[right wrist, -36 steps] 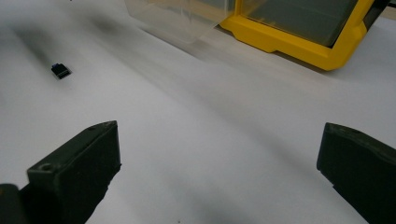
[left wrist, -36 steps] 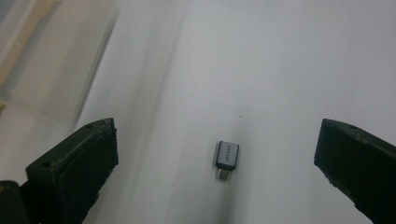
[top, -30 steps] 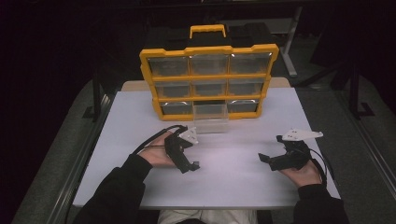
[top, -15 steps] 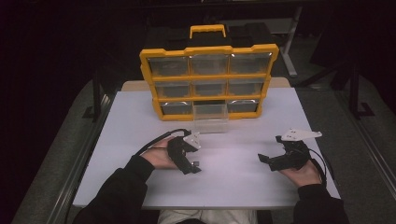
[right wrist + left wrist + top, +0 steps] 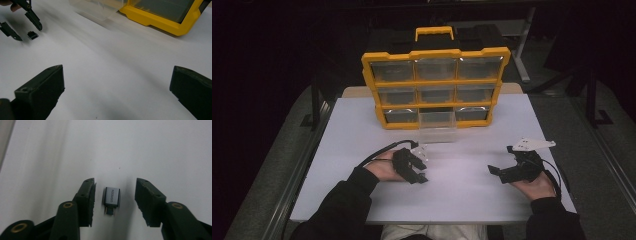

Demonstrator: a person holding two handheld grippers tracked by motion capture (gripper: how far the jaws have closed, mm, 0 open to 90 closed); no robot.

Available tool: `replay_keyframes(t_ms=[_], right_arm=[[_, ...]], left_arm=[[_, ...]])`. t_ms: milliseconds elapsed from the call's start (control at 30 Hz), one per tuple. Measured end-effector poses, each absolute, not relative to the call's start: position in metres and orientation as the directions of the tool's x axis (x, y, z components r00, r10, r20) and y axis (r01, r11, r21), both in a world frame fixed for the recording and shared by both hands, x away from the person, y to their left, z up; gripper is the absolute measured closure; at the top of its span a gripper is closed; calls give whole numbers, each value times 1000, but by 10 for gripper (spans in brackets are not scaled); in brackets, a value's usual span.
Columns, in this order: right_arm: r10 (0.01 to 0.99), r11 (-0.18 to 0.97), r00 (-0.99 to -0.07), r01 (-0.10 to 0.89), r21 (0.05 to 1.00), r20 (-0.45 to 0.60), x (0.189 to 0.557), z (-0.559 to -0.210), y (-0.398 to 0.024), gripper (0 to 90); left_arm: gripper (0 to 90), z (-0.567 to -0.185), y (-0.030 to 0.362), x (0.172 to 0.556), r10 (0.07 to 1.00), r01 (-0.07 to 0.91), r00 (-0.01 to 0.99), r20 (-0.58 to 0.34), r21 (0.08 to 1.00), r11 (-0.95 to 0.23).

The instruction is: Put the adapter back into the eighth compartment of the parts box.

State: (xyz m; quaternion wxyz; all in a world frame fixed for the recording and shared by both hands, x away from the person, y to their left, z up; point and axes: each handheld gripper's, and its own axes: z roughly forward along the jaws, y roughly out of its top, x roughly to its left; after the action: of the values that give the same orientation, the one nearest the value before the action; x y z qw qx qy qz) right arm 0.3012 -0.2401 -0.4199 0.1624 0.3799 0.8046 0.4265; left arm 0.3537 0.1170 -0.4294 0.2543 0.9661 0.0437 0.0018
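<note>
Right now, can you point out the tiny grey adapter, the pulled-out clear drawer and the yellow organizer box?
Grey adapter [image 5: 112,197], left gripper view: its metal body, lying between the open jaws.
Clear drawer [image 5: 437,123], high view: its front wall.
Yellow organizer box [image 5: 435,53], high view: the top edge of its frame.

Landmark: organizer case [image 5: 435,87], upright at the far middle of the table [image 5: 352,130]. One drawer [image 5: 437,126] protrudes from the case's bottom row, centre column, toward the person. Adapter [image 5: 112,199] lies on the table before the case, left of the drawer, between the jaws of the left hand-held gripper [image 5: 419,171]; apparently untouched by either pad. Right hand-held gripper [image 5: 495,172] sits before the case, toward its right end.
</note>
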Motion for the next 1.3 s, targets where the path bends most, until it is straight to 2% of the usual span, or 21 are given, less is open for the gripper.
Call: replay_keyframes(t_ms=[467,667,1300], right_arm=[[751,350,-658,474,808,61,302,-420,-240,0],[750,354,-658,476,805,59,302,-421,-239,0],[749,362,-661,478,801,56,302,-421,-238,0]], left_arm=[[757,-430,121,359,76,86,996,-40,484,-871],[763,-426,121,361,88,114,993,-76,492,-863],[764,-386,146,366,142,158,987,-72,541,-826]])
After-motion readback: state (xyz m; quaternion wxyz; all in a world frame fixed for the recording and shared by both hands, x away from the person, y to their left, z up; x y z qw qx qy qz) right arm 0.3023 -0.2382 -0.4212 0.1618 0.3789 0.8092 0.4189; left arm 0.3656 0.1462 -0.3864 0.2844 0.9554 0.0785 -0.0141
